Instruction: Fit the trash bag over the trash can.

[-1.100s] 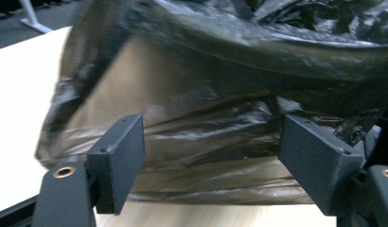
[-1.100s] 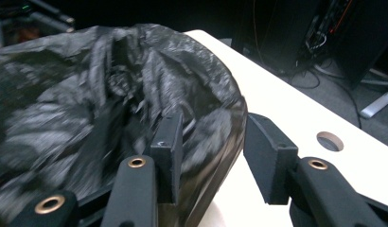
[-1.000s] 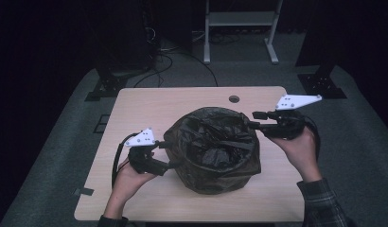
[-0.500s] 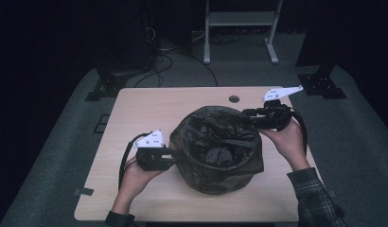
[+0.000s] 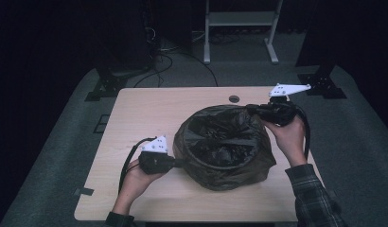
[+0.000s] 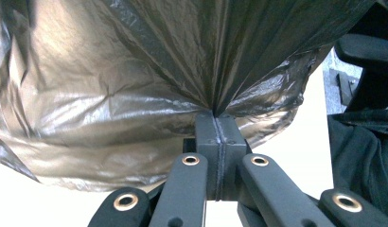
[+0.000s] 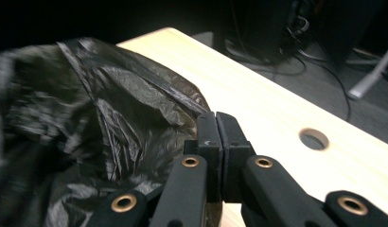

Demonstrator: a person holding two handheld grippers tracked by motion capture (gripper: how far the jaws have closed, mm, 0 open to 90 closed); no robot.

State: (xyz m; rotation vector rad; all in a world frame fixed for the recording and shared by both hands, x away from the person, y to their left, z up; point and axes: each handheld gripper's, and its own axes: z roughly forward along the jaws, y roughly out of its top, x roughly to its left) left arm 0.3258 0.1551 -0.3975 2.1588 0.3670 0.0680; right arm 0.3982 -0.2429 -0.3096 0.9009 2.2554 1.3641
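A black plastic bag (image 5: 220,142) lines a round bin in the middle of the wooden table (image 5: 149,109), its mouth open upward. My left gripper (image 5: 175,163) is at the bag's near-left side. Its jaws have just been closing, and in the left gripper view they (image 6: 219,116) are shut on a pinch of the film (image 6: 111,94), which fans out in tight creases. My right gripper (image 5: 252,108) is at the bag's far-right rim. Its jaws (image 7: 216,116) have also just been closing and meet on the bag's edge (image 7: 88,118), with a fold running into the tips.
A round cable hole (image 5: 233,99) (image 7: 313,139) lies in the table just behind the bag. On the dark floor beyond are cables (image 5: 163,52) and a white stand (image 5: 239,28). Bare tabletop lies left of the bag and along the front edge.
Both grippers' jaws have closed onto the bag, the left on its side, the right on its rim. The right hand has shifted slightly left toward the bag. The bag's rim is drawn tighter.
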